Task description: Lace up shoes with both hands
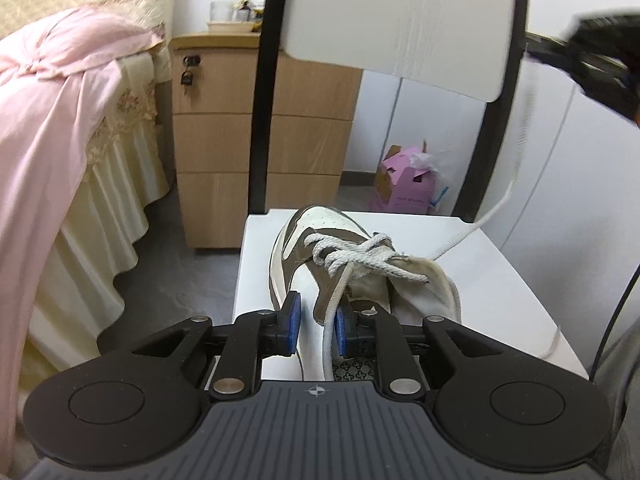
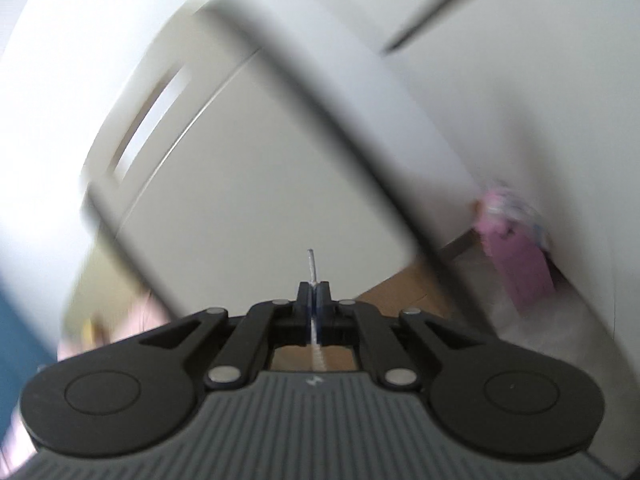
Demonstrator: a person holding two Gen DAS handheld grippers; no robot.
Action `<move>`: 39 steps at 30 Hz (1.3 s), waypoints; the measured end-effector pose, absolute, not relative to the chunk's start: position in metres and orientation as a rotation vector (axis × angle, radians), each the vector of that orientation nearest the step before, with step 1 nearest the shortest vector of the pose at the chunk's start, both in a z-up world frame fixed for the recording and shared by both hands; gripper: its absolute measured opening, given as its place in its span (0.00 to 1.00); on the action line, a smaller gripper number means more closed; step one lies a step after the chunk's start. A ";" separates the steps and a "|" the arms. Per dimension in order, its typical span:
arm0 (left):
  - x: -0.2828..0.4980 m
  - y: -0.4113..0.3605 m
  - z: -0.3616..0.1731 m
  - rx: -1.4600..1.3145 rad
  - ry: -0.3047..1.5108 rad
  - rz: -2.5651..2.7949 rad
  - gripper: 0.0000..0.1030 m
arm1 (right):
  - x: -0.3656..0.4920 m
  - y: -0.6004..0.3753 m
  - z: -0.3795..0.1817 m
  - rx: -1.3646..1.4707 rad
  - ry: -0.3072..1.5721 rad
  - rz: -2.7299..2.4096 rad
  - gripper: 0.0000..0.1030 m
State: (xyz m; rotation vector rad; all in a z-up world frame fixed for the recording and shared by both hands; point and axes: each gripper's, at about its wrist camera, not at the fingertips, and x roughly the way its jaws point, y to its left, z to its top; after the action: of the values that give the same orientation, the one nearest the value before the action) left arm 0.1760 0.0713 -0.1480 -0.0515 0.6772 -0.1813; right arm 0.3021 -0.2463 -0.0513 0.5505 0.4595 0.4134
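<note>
A brown-and-white shoe (image 1: 320,256) lies on the white seat (image 1: 500,280) of a chair, its long axis running near to far in the left wrist view — toe toward the chair's white backrest (image 1: 400,16), the open heel end nearest the camera. White laces cross over its tongue.

The left gripper (image 1: 316,324) sits low at the near end of the shoe, its blue pads (image 1: 294,316) standing a little apart on either side of the shoe's brown eyelet flap and one lace strand (image 1: 330,332); whether the pads press on them cannot be told. A second lace end (image 1: 500,204) rises taut from the shoe to the upper right, toward the blurred right gripper (image 1: 596,60) at the frame's edge. In the right wrist view that gripper (image 2: 314,292) is clamped together on the lace, whose stiff tip (image 2: 310,264) pokes out beyond the fingers — the background is smeared.

Behind the chair, a pink carton (image 1: 404,184) stands on the floor with crumpled clear plastic in its open top. Far left, a wooden drawer cabinet (image 1: 224,136) stands beside a bed draped in a pink cloth (image 1: 68,120).
</note>
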 end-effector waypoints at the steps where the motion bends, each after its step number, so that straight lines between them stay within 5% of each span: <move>1: 0.174 0.071 -0.147 -0.038 0.672 -0.189 0.20 | 0.302 -0.228 -0.046 0.463 0.495 0.471 0.03; 14: 0.167 0.074 -0.150 0.026 0.646 -0.279 0.15 | 0.273 -0.031 -0.080 -0.523 0.922 1.023 0.03; 25: 0.200 0.154 -0.187 -0.731 0.794 -0.397 0.15 | 0.287 -0.016 -0.120 -0.657 1.097 1.072 0.02; 39: 0.198 0.146 -0.181 -0.613 0.773 -0.407 0.15 | 0.300 -0.009 -0.126 -0.639 1.149 1.076 0.02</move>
State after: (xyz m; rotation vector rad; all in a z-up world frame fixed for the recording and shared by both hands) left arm 0.1982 0.1460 -0.1812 -0.6132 0.7729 -0.4074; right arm 0.2997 -0.0094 -0.1256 -0.6394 1.1495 1.0758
